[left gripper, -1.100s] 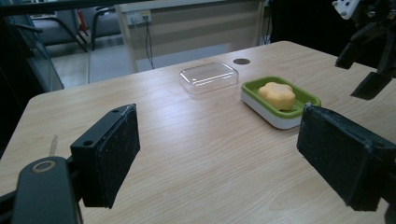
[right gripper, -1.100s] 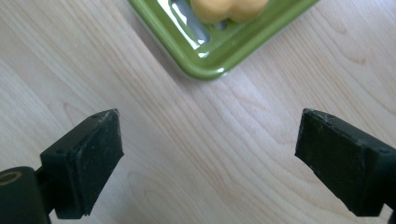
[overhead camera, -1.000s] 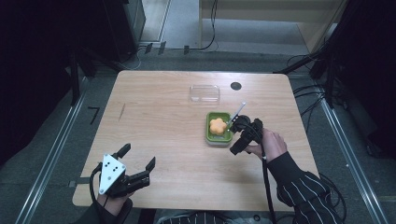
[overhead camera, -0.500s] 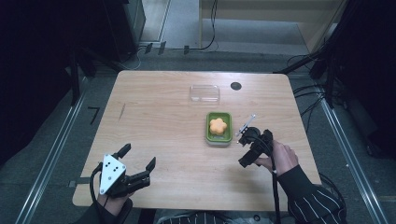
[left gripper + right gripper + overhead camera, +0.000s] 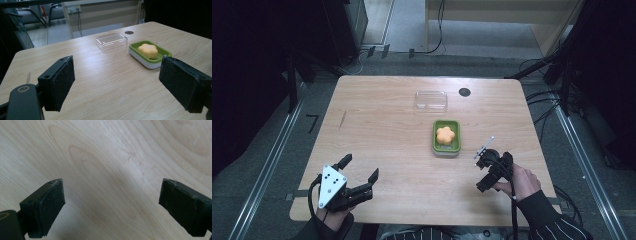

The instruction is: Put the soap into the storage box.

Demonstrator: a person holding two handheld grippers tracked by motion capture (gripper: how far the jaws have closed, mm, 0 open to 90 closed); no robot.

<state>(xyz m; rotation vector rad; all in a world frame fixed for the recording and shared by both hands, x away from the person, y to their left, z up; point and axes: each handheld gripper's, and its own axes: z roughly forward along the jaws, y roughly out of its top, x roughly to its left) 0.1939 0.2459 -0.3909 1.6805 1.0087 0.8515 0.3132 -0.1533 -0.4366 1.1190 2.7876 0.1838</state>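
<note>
The left gripper (image 5: 360, 169) sits at the near left corner of the tabletop (image 5: 377, 130), well away from the green soap dish (image 5: 446, 137), its jaws spread wide with nothing between them. In the left gripper view the two black pads (image 5: 61, 80) frame bare wood, and the green soap dish (image 5: 150, 53) lies beyond them, nearer the right-hand pad.

The right gripper (image 5: 486, 167) hovers just to the near right of the dish, held in a hand (image 5: 521, 181) with a dark striped sleeve (image 5: 557, 222). In the high view its jaws are too dark and bunched to read — the right gripper view settles it: the pads (image 5: 43, 206) stand far apart, empty, over plain wood grain.

An orange flower-shaped soap (image 5: 445, 134) rests inside the dish. A clear plastic lid (image 5: 431, 99) lies flat on the tabletop just beyond the dish, apart from it, and a small dark round mark (image 5: 464, 92) sits beside the lid toward the far right.

A thin pale rod (image 5: 484, 146) sticks out from the right gripper toward the dish; what it is cannot be made out. The left hand under its gripper is cut off by the bottom edge.
</note>
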